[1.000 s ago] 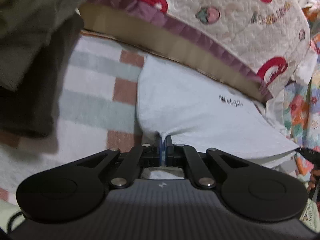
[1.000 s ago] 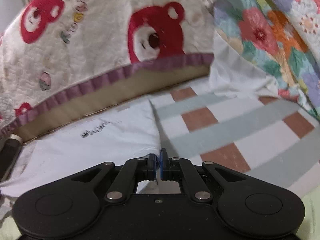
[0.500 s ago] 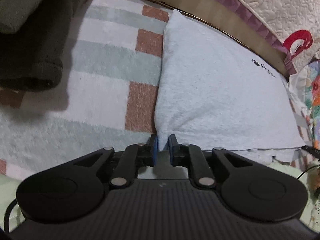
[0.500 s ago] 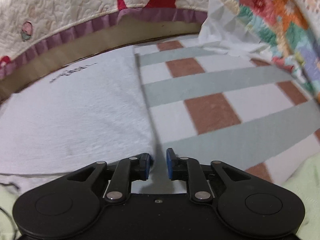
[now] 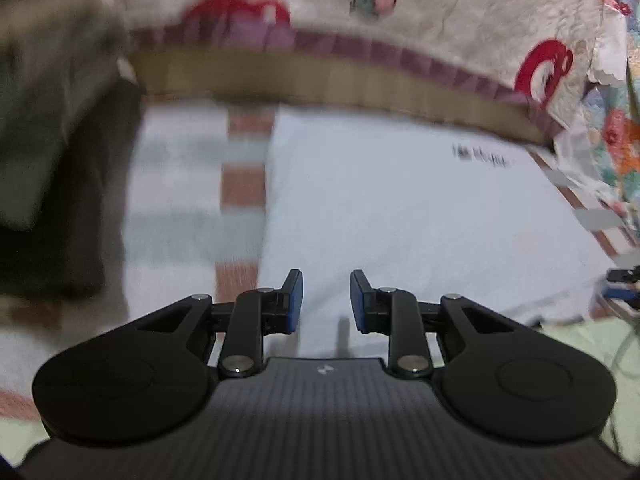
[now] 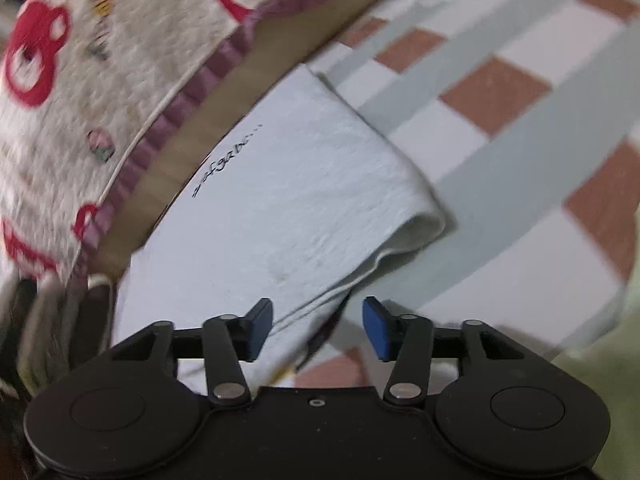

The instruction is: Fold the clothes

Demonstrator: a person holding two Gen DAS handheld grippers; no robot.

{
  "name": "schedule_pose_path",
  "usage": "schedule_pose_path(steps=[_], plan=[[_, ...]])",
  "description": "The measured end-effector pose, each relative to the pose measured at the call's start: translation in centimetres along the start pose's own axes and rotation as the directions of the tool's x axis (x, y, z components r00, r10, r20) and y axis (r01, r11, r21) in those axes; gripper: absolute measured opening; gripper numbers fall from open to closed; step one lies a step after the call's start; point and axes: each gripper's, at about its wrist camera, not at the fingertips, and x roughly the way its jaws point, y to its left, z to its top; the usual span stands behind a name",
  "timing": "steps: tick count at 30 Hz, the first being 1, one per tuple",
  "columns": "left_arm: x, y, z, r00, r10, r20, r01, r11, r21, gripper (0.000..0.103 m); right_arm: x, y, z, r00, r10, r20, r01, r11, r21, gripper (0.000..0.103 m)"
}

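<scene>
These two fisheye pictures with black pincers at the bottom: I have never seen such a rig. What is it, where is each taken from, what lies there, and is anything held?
There is no robot. A person carries a handheld two-finger gripper in each hand, each with a camera looking along its fingers. One picture is from the left gripper, the other from the right gripper. The black arms with blue pads are the fingers.

A folded white cloth with small black lettering lies on a blanket checked in white, grey-green and reddish brown. Behind it lies a cream quilt with red bears and a purple frill; a dark garment sits at the left.

Nothing is held: both grippers are open, above the cloth's near edge.
</scene>
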Motion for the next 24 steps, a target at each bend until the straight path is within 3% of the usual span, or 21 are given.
schedule_pose_path(steps=[2,5,7,10,13,16,17,19,24], plan=[[0.2,-2.4,0.7,1.000,-0.007,0.010,0.006,0.999,0.045,0.026,0.2,0.3,-0.6,1.000,0.024,0.010,-0.025,0.997,0.070,0.057],[1.1,-5.7,1.4,0.995,-0.097,-0.020,0.098,0.994,0.043,0.029,0.5,0.5,-1.4,0.998,0.052,0.033,-0.057,0.983,0.173,0.057],[2.5,-8.3,1.5,0.988,-0.128,-0.092,0.134,0.989,0.069,0.037,0.6,0.5,-2.0,0.997,0.064,0.053,-0.075,0.968,0.239,0.058],[4.5,-11.6,1.3,0.979,-0.136,-0.155,0.152,0.984,0.093,0.038,0.8,0.5,-2.9,0.993,0.079,0.084,-0.103,0.937,0.335,0.058],[5.7,-14.6,1.1,0.980,-0.145,-0.140,0.168,0.970,0.174,0.038,1.4,0.5,-2.3,0.990,0.070,0.120,-0.105,0.941,0.321,0.058],[6.5,-14.4,1.0,0.975,-0.142,-0.171,0.168,0.974,0.151,0.038,2.5,1.1,-1.1,0.986,0.067,0.151,-0.107,0.955,0.278,0.057],[6.7,-14.2,1.0,0.973,-0.141,-0.182,0.167,0.976,0.138,0.038,2.9,1.3,-0.7,0.986,0.070,0.150,-0.109,0.958,0.266,0.052],[7.2,-13.9,0.9,0.969,-0.139,-0.206,0.165,0.980,0.113,0.038,3.2,1.4,-0.5,0.987,0.072,0.146,-0.106,0.966,0.236,0.014],[8.4,-13.1,0.8,0.955,-0.137,-0.264,0.156,0.987,0.050,0.038,3.1,-0.9,-1.7,0.980,0.107,0.170,-0.160,0.927,0.339,0.012]])
